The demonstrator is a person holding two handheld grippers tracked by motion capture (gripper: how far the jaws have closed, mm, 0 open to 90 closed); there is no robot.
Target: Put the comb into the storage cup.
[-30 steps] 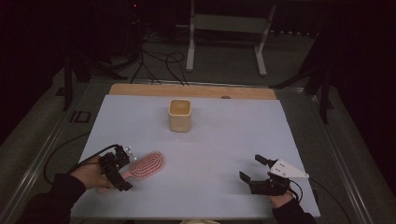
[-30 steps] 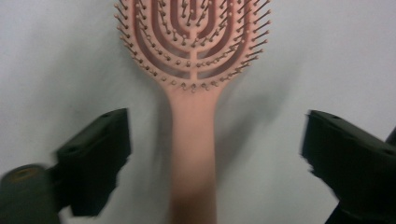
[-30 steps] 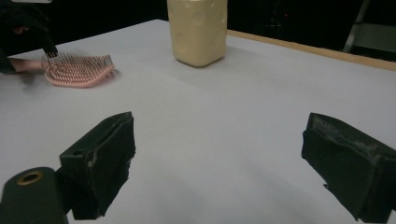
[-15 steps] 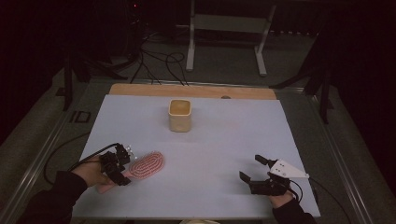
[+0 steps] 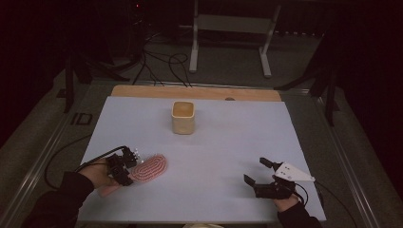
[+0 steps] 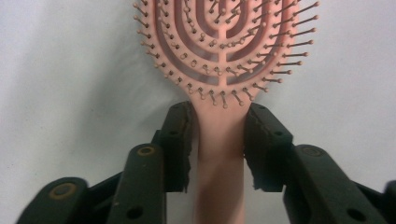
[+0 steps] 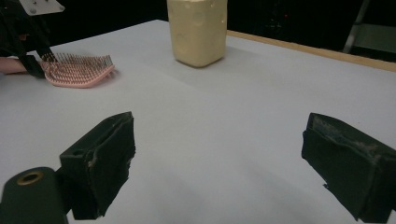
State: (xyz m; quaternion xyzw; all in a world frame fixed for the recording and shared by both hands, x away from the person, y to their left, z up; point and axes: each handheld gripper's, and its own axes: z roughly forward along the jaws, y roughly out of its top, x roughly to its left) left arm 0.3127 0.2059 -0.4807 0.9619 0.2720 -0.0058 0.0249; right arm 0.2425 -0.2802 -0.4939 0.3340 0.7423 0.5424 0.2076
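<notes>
High view shows the broad white tabletop [image 5: 209, 156] taking up most of the frame, with a strip of bare wood along its far edge and a cream, square-sided container [image 5: 183, 117] standing upright in the upper middle. At the lower left of the frame a dark-sleeved forearm comes in from the bottom edge and lies low over the table, its hand carrying the left gripper [image 5: 124, 164], which points toward the right of the frame. At the lower right the other hand rests near the table's front edge and bears the right gripper [image 5: 256, 173], which points to the left with a grey three-cornered plate on top. The pink oval plastic hairbrush [image 5: 149, 167] lies flat on the table at the lower left, bristles up, its head just right of the left gripper. In the left gripper view the brush handle [image 6: 220, 154] runs up the middle between the two black jaws, which have just been closing; the right pad lies against the handle, the left pad sits just beside it with a thin gap, so the grip is not yet firm. In the right gripper view the jaws stand wide apart over bare table and hold nothing; the hairbrush [image 7: 77, 70] shows at the upper left and the container [image 7: 197, 30] at the top centre.
</notes>
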